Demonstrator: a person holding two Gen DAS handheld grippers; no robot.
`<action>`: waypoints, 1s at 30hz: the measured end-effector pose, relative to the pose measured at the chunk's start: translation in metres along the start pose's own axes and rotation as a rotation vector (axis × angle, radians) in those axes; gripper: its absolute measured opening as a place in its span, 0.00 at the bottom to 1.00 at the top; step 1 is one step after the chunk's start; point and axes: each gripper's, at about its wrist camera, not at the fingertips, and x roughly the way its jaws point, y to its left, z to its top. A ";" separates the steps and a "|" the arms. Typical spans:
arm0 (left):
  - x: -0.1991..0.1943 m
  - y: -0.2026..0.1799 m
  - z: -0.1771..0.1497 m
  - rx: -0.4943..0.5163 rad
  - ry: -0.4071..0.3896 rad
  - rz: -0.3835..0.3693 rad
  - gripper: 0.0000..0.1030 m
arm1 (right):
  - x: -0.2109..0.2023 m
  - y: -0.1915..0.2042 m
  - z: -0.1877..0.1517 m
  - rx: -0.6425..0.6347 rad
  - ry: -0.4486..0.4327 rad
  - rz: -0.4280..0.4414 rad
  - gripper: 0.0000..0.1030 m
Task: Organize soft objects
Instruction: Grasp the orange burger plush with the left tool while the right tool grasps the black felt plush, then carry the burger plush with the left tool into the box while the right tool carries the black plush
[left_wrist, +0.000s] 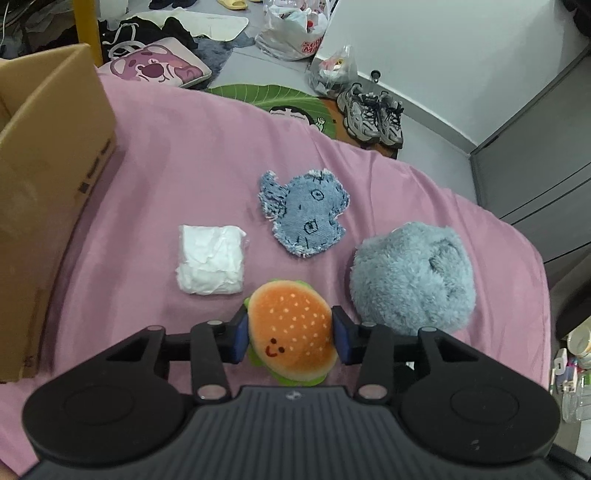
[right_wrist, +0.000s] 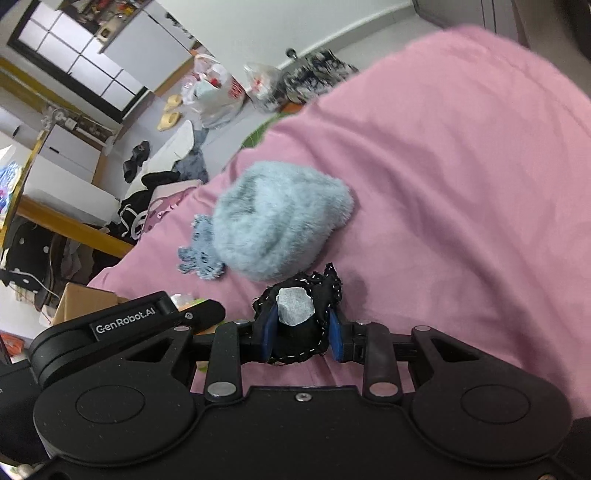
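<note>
In the left wrist view my left gripper (left_wrist: 290, 334) is shut on a plush hamburger toy (left_wrist: 291, 334) with an orange bun and a smiling face, just above the pink bedcover (left_wrist: 166, 166). Beyond it lie a white folded soft packet (left_wrist: 211, 259), a flat blue denim animal patch (left_wrist: 304, 212) and a fluffy grey-blue ball (left_wrist: 412, 278). In the right wrist view my right gripper (right_wrist: 303, 330) is shut on a black stitched fabric toy (right_wrist: 308, 332) with a grey patch, close in front of the fluffy ball (right_wrist: 280, 218). The denim patch (right_wrist: 201, 254) peeks out behind the ball.
An open cardboard box (left_wrist: 48, 177) stands on the bed at the left. Beyond the bed's far edge the floor holds sneakers (left_wrist: 373, 112), plastic bags (left_wrist: 291, 33), a pink cushion (left_wrist: 159, 66) and a green leaf mat (left_wrist: 266, 96). A grey cabinet (left_wrist: 546, 147) stands at the right.
</note>
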 end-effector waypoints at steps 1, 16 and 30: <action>-0.004 0.001 0.000 -0.001 -0.005 -0.004 0.43 | -0.003 0.002 0.001 -0.007 -0.009 0.001 0.28; -0.081 0.026 0.004 -0.024 -0.119 -0.072 0.43 | -0.039 0.043 -0.006 -0.062 -0.092 0.067 0.28; -0.131 0.074 0.010 -0.054 -0.221 -0.083 0.43 | -0.052 0.109 -0.028 -0.146 -0.131 0.137 0.28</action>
